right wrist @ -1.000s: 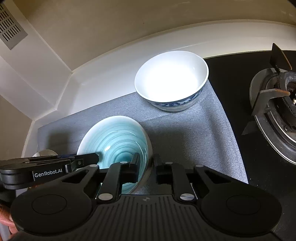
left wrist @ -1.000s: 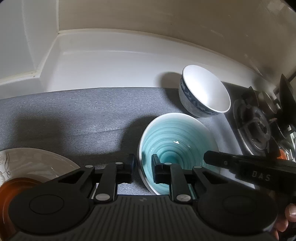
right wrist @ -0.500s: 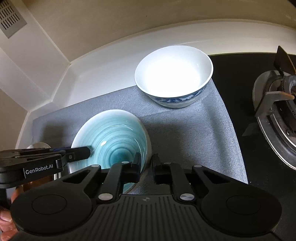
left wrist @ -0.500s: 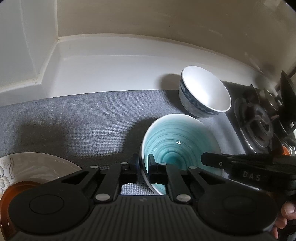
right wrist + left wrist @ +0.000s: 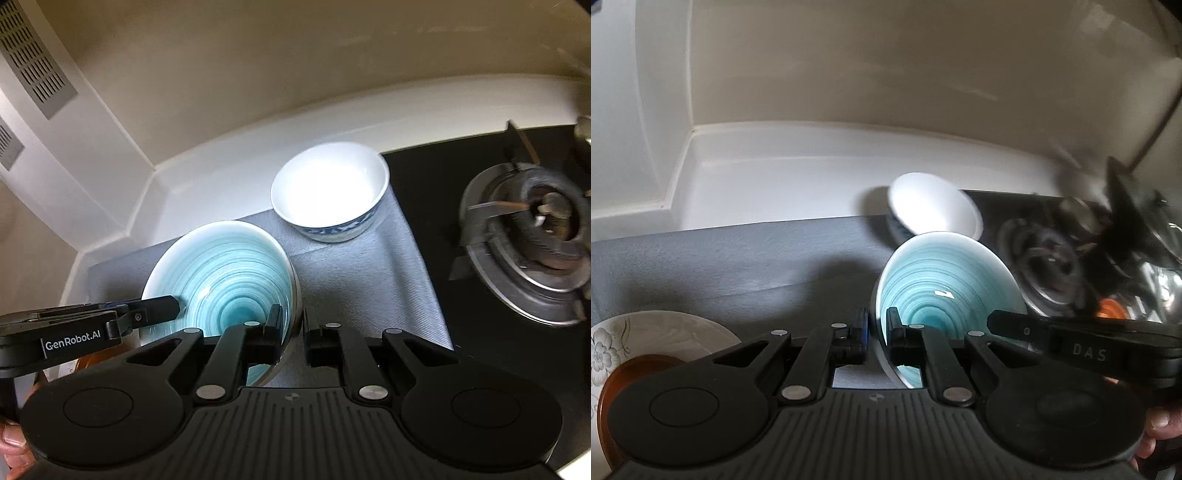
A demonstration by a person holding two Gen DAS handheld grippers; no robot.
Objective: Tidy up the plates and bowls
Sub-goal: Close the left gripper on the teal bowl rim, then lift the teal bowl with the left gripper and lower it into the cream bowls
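Both grippers clamp the rim of the same teal bowl (image 5: 945, 291), one on each side. The left gripper (image 5: 877, 334) has one finger inside the bowl and one outside on its left edge; its jaws have just closed down onto the rim. The right gripper (image 5: 293, 326) pinches the bowl's right edge in the same way, jaws nearly together on the thin wall. The bowl has concentric blue-green rings inside, holds nothing, and appears tilted and raised just off the grey mat (image 5: 369, 280) that covers the counter. At the near left edge of the left wrist view sits a cream plate with a flower pattern (image 5: 665, 328), with a brown dish (image 5: 624, 373) lying on it; neither holds food as far as can be seen. Beyond the teal bowl, at the far edge of the mat, stands a white bowl with a blue pattern (image 5: 330, 194), upright and empty. To the right is a gas burner (image 5: 532, 240) on a black hob. The sorting looks early: the teal bowl is in hand, not yet placed, and the white bowl remains separate, so stacking the bowls probably still lies ahead.
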